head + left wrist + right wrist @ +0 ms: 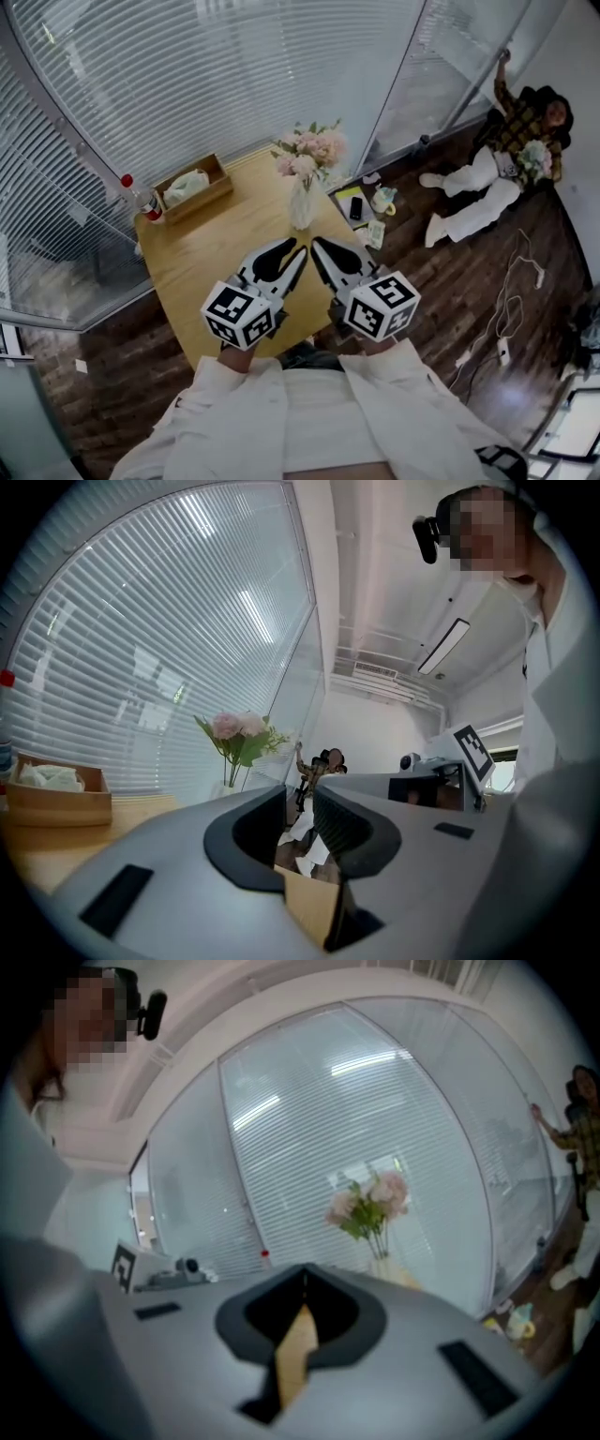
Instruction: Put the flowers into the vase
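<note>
While both grippers hang over the near half of the wooden table point(211, 248), the flowers point(309, 150) already stand in the glass vase point(301, 204), which sits close to the table's far right corner, just beside the blind-covered glass wall point(187, 75). The left gripper point(298, 247) has its 2 jaws apart with nothing between them; only the room shows through the gap. The right gripper point(317, 246) has its jaws pressed together at the tips and holds nothing. The 2 grippers lie side by side, their tips angled toward each other and pointing at the vase. Bare tabletop lies between them and the vase. A wooden box point(194, 188) with tissue sits along the far edge, and a red-capped bottle point(141, 201) stands at the left corner. Past the right edge, a yellow notebook point(349, 200) and a cup point(383, 200) lie on the floor, and a person point(497, 173) sits further off.
</note>
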### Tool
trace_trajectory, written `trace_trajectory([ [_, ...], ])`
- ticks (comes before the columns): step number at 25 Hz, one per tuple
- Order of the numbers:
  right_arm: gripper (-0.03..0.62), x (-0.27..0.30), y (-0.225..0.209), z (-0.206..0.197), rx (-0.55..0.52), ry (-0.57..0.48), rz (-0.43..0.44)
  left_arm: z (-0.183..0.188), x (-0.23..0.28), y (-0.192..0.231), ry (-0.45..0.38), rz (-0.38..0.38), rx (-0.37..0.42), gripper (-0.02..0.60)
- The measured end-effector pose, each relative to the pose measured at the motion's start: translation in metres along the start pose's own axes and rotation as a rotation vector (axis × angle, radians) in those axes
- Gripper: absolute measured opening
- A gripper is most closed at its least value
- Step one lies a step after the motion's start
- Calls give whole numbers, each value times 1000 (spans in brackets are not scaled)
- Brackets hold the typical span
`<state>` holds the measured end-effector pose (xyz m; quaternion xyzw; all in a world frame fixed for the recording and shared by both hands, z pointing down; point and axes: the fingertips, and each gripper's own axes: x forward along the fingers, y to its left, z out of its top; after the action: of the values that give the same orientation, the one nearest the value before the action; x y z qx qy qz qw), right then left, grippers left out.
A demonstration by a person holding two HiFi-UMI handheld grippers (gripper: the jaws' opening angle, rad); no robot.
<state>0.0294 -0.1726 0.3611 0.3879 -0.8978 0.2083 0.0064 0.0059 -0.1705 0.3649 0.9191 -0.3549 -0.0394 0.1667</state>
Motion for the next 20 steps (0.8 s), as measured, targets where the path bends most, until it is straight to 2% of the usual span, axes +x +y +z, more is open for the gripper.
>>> trace_trajectory([
  [9, 14, -13, 7, -8, 10, -12, 6, -4, -4, -10, -2, 12, 2, 13],
  [20, 14, -22, 6, -16, 15, -11, 1, -10, -1, -18, 20, 3, -36, 9],
])
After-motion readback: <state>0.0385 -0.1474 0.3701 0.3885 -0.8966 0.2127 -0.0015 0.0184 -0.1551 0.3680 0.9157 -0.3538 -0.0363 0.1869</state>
